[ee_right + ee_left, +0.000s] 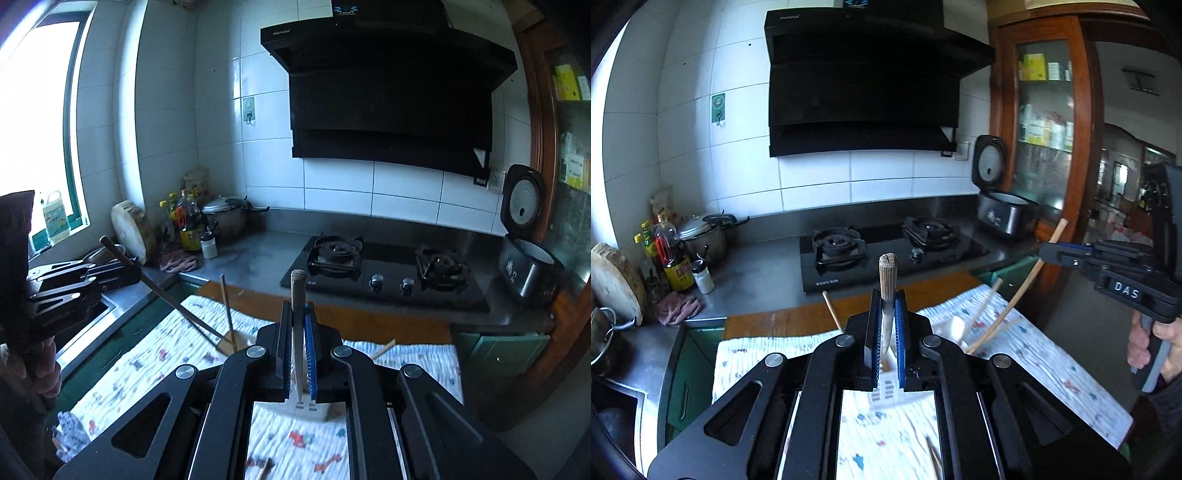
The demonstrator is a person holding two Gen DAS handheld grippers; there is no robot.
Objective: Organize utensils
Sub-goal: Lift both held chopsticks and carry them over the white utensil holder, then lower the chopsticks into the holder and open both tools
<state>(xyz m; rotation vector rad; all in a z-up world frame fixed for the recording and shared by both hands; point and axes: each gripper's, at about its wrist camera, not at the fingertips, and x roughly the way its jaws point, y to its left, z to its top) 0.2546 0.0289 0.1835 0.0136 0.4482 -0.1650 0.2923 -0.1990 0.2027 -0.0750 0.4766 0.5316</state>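
My left gripper (pixel 887 306) is shut on a wooden chopstick (pixel 887 280) that stands upright between its blue pads, over a white holder (pixel 886 387) on the patterned cloth (pixel 1034 350). My right gripper (pixel 297 317) is shut on another wooden chopstick (pixel 297 291), also upright, above a white slotted holder (pixel 306 408). In the left wrist view the right gripper (pixel 1049 251) holds its chopstick (pixel 1015 299) slanted down to the holder. In the right wrist view the left gripper (pixel 133 269) holds its chopstick (pixel 177 302) slanted likewise. More chopsticks (pixel 982 310) lean there.
A black gas hob (pixel 886 254) sits on the steel counter behind the cloth. An open rice cooker (pixel 1001 206) stands at the right. Bottles (pixel 672 254), a pot (pixel 705 236) and a round chopping board (pixel 613 280) crowd the left corner. A sink (pixel 96 314) lies at the left.
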